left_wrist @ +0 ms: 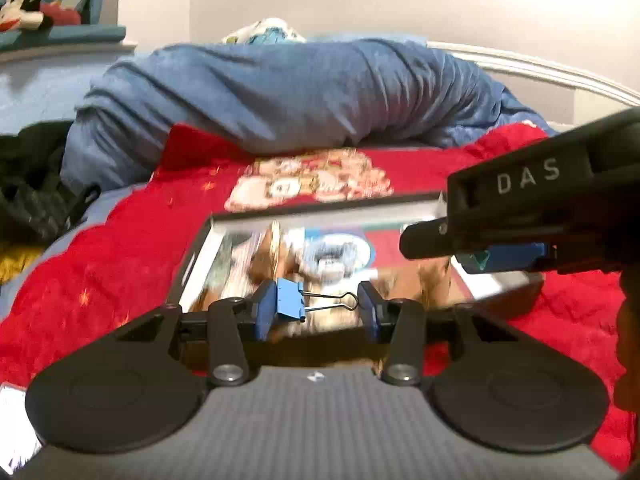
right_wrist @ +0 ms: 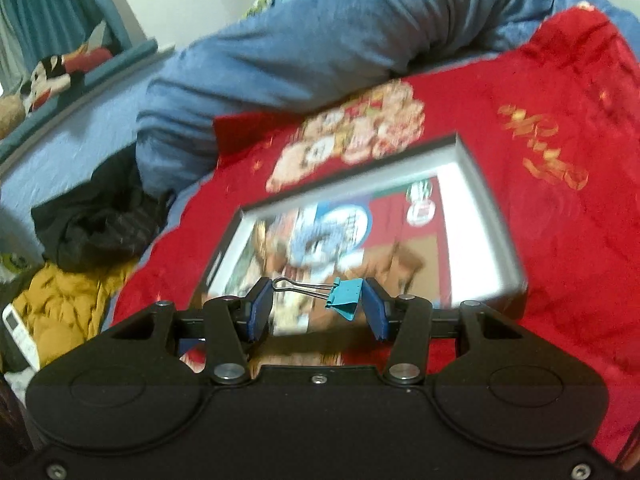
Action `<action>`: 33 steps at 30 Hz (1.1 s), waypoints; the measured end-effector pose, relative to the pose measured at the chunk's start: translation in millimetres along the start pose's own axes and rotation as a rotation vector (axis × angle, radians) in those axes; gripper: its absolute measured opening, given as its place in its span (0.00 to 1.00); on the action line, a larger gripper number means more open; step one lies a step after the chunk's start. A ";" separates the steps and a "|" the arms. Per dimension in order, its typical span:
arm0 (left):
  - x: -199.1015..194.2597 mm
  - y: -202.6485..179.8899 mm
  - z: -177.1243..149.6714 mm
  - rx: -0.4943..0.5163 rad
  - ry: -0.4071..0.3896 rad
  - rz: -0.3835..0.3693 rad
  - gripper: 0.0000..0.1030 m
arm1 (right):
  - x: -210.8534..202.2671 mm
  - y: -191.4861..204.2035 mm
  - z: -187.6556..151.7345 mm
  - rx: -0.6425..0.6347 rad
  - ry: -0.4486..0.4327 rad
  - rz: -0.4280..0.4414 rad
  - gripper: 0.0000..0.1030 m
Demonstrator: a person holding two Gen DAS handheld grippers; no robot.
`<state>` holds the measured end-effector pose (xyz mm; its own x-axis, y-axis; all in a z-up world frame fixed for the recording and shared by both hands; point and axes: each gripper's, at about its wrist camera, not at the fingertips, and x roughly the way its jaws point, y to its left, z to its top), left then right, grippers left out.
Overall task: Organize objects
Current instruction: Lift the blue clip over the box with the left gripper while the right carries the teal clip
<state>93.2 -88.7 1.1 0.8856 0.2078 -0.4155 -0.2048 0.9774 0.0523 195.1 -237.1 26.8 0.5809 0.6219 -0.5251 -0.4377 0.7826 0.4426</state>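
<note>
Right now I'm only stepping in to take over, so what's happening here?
A person holds a gripper in each hand above a framed picture on a red blanket. The left gripper is shut on a blue binder clip; the right gripper is shut on a teal binder clip.

Bed (right_wrist: 72,148): red blanket (right_wrist: 560,240), blue duvet (right_wrist: 320,40) bunched behind, framed picture (right_wrist: 472,216) flat on blanket.

Two binder clips (left_wrist: 291,299) (right_wrist: 345,297), one tray (right_wrist: 472,168)
</note>
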 end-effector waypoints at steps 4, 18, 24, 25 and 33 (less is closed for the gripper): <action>21.3 -2.8 16.2 -0.009 0.002 0.013 0.47 | 9.2 -6.3 22.4 0.037 -0.065 -0.026 0.46; 94.7 -12.8 39.9 -0.030 0.130 -0.006 0.47 | 77.8 -41.1 58.3 0.041 -0.012 -0.130 0.46; 100.8 -11.4 43.4 -0.042 0.143 0.001 0.47 | 84.5 -46.5 60.4 0.020 0.017 -0.136 0.46; 100.9 -11.2 44.0 -0.044 0.144 0.006 0.47 | 85.9 -46.6 61.4 0.021 0.021 -0.131 0.46; 102.1 -11.1 40.1 -0.066 0.147 0.027 0.48 | 95.9 -48.2 63.3 0.062 0.047 -0.121 0.46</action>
<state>202.6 -76.8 -5.4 0.8096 0.2215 -0.5435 -0.2594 0.9657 0.0072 315.3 -216.9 1.1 0.5938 0.5245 -0.6102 -0.3220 0.8499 0.4172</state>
